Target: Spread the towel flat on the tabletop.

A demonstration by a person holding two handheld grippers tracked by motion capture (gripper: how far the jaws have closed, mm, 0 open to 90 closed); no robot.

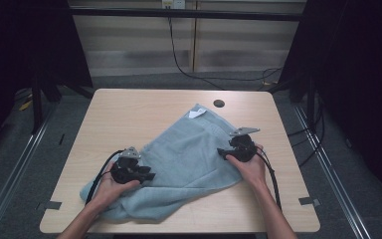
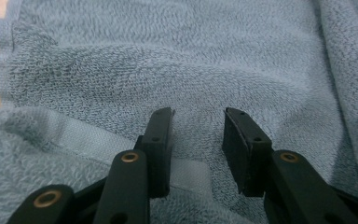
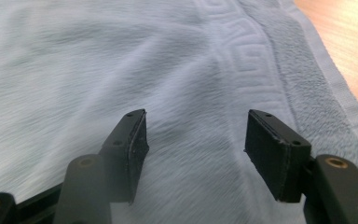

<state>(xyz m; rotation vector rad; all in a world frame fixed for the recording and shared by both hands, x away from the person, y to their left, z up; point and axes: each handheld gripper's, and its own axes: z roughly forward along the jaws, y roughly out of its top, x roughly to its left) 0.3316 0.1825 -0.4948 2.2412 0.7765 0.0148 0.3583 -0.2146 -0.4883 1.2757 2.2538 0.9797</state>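
Observation:
A light blue towel [image 1: 189, 154] lies rumpled across the middle of the wooden table [image 1: 129, 109], with a white label [image 1: 197, 113] at its far corner. My left gripper [image 1: 149, 176] rests on the towel's near left part, jaws pointing right. In the left gripper view the left gripper [image 2: 199, 114] stands open over folded terry, and a flat hem band [image 2: 74, 140] runs under one jaw. My right gripper [image 1: 221, 153] sits at the towel's right edge, pointing left. It is open [image 3: 196, 116] above smooth cloth, near a woven key-pattern border [image 3: 242, 60], with nothing pinched.
A round cable hole [image 1: 219, 103] sits in the table near the far edge. Bare wood [image 3: 349, 37] shows to the right of the towel's border. Black cables [image 1: 273, 174] trail from the grippers along the forearms. Dark frame posts stand at both sides.

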